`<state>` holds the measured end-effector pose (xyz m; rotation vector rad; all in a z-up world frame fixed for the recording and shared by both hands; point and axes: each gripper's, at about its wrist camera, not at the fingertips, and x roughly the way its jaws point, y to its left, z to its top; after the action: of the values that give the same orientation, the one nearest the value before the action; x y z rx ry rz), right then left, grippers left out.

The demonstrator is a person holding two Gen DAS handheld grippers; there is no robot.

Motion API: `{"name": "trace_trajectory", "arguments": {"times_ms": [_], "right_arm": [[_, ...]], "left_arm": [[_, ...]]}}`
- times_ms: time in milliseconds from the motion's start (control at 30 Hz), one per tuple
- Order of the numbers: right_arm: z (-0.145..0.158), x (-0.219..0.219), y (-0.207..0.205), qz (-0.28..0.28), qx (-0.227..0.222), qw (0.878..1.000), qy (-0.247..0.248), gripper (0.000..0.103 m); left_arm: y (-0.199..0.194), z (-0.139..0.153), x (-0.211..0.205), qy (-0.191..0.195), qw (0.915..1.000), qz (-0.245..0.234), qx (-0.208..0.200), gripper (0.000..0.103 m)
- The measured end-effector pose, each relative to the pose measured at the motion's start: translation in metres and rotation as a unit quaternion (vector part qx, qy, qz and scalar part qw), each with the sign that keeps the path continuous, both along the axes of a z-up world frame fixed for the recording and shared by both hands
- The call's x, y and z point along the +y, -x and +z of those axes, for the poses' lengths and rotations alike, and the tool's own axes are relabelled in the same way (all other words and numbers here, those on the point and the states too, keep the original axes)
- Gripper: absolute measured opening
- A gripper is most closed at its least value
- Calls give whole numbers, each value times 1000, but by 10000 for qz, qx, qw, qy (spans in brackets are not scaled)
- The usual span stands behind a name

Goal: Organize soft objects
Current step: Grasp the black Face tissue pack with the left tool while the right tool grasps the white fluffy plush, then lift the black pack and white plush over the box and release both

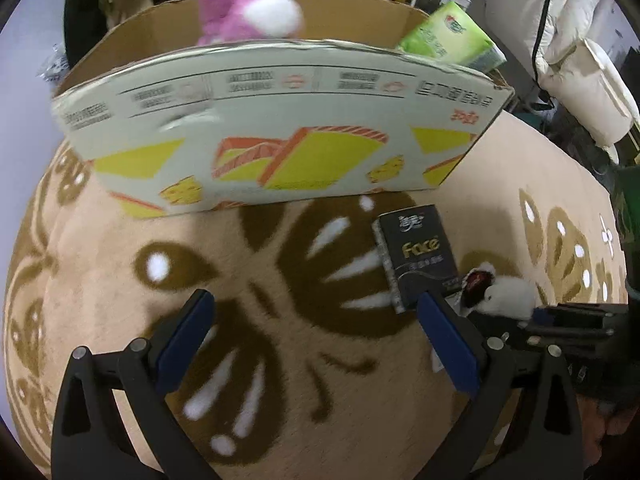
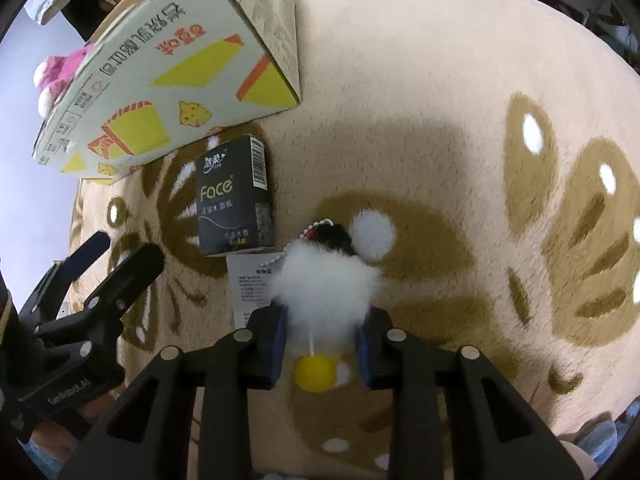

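Right wrist view: we pinch white plush toy (image 2: 326,284) in right gripper (image 2: 320,340), black tissue pack (image 2: 234,196) just left; left gripper (image 1: 316,332) spread wide, cardboard box (image 1: 280,128) beyond.

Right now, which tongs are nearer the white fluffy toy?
Right. The right tongs straddle the white fluffy toy, pads against its sides. The left tongs hang open over bare rug, with the toy off to their right.

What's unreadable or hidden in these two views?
- Cardboard box interior: left wrist view, the near wall hides it; only the pink plush and green tissue pack poke above.
- White plush: right wrist view, its lower body is hidden between the right gripper fingers.
- Paper tag text: too small.
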<state>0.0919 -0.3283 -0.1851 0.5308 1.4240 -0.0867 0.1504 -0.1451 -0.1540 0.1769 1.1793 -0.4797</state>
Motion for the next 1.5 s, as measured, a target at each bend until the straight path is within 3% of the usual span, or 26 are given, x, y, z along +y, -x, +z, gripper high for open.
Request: {"name": "trace_trajectory", "arguments": {"times_ms": [367,600,767,800,833,1000,1033,1200,1300,1500], "right_arm": [[-15,3,-5,-115,-11,9998,-174,30],[-17,-13,-2,-169,-30,9995,-267,30],[-16,-16,1,-137,-63,9996,-255,30],[-15,-16,1,-128,-66,9996,-249,30],[-13,-17,2,-128,-65,9996,-251,30],[-5,-13,3,-58,-79,9998,-160,29],[-3,-9,3,-45,-123,9998,-119,29],[17,0,5,31,-337,9993,140,25],[27,-2,8,-13,-496,9986,177,22],[41,-9,12,-113,-791,9968,74,19]], "left_arm": [[-21,-11,-32,568,9972,8,484,100],[-30,-17,-56,391,9969,-232,645,100],[-34,-25,-70,184,9975,-151,661,99],[-34,-26,-72,130,9977,-159,648,95],[-33,-28,-75,55,9976,-203,667,84],[-26,-27,-87,-120,9968,-490,622,48],[-24,-26,-88,-146,9967,-512,617,48],[-17,-16,-75,-105,9992,-247,298,46],[-8,4,-67,107,9999,-17,26,46],[0,44,-54,55,9979,162,-627,46]]}}
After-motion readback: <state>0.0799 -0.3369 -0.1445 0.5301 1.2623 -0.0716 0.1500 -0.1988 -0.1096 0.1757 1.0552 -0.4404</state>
